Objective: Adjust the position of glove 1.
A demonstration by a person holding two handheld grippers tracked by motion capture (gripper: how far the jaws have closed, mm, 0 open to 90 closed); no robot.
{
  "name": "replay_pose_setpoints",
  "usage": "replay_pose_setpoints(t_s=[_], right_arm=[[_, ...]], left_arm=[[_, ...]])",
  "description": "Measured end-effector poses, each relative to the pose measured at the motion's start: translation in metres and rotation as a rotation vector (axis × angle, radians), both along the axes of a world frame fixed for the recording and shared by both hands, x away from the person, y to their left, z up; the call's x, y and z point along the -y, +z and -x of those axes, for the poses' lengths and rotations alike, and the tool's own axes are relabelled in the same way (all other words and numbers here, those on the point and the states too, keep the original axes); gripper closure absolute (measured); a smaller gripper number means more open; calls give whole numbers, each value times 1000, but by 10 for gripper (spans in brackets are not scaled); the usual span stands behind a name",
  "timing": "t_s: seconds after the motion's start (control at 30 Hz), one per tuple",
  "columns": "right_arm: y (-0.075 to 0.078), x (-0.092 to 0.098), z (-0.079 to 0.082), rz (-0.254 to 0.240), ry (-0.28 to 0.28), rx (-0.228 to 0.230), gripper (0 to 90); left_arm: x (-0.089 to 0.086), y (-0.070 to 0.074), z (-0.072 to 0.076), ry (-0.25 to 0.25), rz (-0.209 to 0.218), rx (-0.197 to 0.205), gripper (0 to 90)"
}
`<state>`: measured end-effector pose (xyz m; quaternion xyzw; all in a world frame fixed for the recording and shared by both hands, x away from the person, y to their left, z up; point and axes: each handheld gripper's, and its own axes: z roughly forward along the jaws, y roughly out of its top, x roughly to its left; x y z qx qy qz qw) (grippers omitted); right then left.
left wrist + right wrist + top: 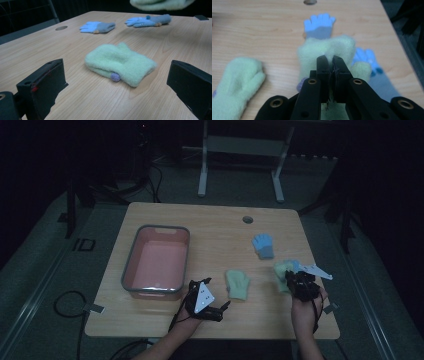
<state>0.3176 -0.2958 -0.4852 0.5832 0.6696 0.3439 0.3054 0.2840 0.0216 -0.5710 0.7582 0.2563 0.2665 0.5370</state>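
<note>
A light green mitten (237,284) (120,65) lies flat near the table's middle. My left gripper (219,310) (117,75) rests low at the front edge, open, its jaws wide apart and facing that mitten from short of it. My right gripper (294,279) (331,61) is shut on a second green mitten (281,269) (324,48), which hangs above the table at the right (160,3). Under it lies a blue and grey glove (296,265) (368,61) (147,21). Another blue glove (263,245) (320,25) (97,27) lies farther back.
A pink tub with a grey rim (157,292) stands on the left half of the wooden table (215,225). A round cable hole (247,219) sits near the far edge. Beyond the table is a metal frame's legs (202,175); cables lie on the floor.
</note>
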Motion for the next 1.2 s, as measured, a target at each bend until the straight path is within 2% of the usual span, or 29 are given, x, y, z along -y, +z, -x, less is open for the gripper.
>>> replay_pose_setpoints(t_s=[0.13,0.2,0.43,0.6,0.73,0.97,1.0,1.13,1.2], right_arm=[[-8,-3,1,-3,-15,-14,856],[-23,-7,3,-30,-24,-41,855],[-52,-14,1,-55,-48,-77,849],[-68,-13,-3,-52,-57,-96,790],[-61,-9,-3,-69,-35,-100,710],[-42,3,-6,-35,30,-56,633],[-39,6,-7,-38,48,-51,621],[-32,14,-12,12,106,-42,618],[-29,18,-14,27,168,-35,618]], left_arm=[[0,0,0,0,1,-3,22],[-1,0,0,-1,-1,-2,22],[0,0,0,-6,1,2,22],[-1,0,0,-10,-1,0,22],[0,0,0,-10,-3,-1,22],[0,0,0,-10,-1,-2,22],[0,0,0,-10,-1,-1,22],[0,0,-1,-10,1,-4,21],[0,0,-1,-11,1,-4,22]])
